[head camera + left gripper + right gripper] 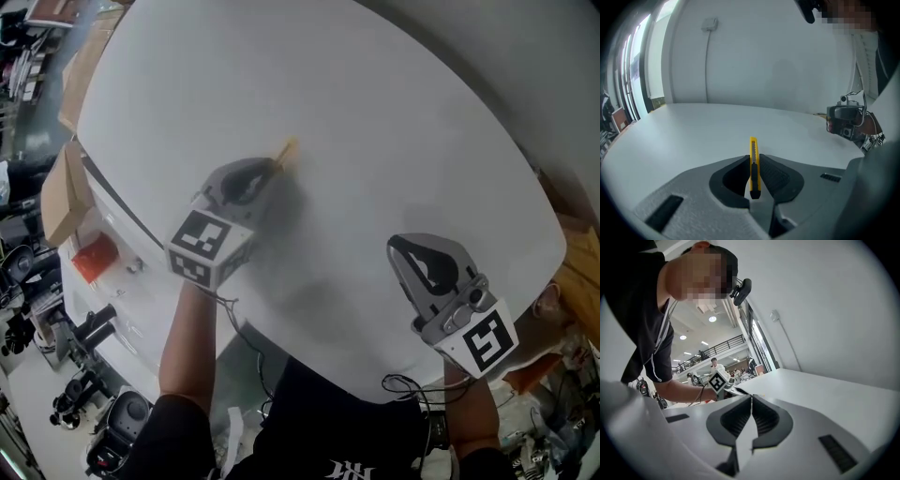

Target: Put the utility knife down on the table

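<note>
Utility knife (753,157) pinched between fingers (771,171) of left gripper (752,163).

In the head view, most of the utility knife (287,151) is hidden by the left hand-held gripper (270,169); only a yellow tip is seen. The table (375,112) is cut off at the top edge.

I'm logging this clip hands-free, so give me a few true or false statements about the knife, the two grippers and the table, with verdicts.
1. The left gripper is clamped on the yellow knife. True.
2. The right gripper holds a second knife. False: its jaws are together with nothing between them.
3. The knife lies loose on the table. False: it stands on edge between the left gripper's jaws.
4. The table is white. True.
</note>
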Action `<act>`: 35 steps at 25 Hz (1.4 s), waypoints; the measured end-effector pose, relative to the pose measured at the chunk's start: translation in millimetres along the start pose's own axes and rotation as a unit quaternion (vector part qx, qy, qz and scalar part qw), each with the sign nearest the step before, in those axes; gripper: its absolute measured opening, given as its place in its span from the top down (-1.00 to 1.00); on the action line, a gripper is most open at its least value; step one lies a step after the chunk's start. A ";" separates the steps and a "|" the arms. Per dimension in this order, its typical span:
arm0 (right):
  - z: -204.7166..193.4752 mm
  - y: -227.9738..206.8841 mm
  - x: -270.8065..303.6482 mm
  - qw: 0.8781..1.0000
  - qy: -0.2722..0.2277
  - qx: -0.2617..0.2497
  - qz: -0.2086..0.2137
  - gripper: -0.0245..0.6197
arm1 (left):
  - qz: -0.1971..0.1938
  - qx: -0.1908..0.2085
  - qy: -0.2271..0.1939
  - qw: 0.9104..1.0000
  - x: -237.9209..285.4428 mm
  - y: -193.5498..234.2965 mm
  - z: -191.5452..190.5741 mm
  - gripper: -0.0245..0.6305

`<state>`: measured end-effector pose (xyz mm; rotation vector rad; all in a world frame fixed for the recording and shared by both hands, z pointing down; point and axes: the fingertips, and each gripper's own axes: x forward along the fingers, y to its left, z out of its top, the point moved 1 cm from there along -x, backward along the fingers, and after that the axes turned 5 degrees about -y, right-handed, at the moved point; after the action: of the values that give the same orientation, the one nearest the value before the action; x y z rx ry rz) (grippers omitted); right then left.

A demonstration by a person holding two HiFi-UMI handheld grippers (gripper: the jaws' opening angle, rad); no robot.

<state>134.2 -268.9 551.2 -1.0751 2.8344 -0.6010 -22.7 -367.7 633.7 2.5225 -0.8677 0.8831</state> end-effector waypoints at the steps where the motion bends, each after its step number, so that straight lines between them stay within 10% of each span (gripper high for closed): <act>1: -0.8 -3.7 6.4 1.000 0.006 -0.009 -0.004 0.90 | 0.000 -0.001 0.003 1.000 0.4 0.2 -0.6 0.74; 22: 8.0 -11.9 51.2 0.998 0.019 -0.055 -0.006 0.90 | 0.006 0.012 0.064 0.998 3.5 -0.4 -12.8 0.67; 35: 66.5 49.9 12.7 0.997 -0.009 -0.071 0.018 0.90 | 0.044 -0.030 -0.110 0.992 -98.7 -44.6 48.9 0.89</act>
<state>105.4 -265.7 472.3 -1.0416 2.9112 -0.3902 -33.6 -314.2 528.2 2.5792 -1.0629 0.5994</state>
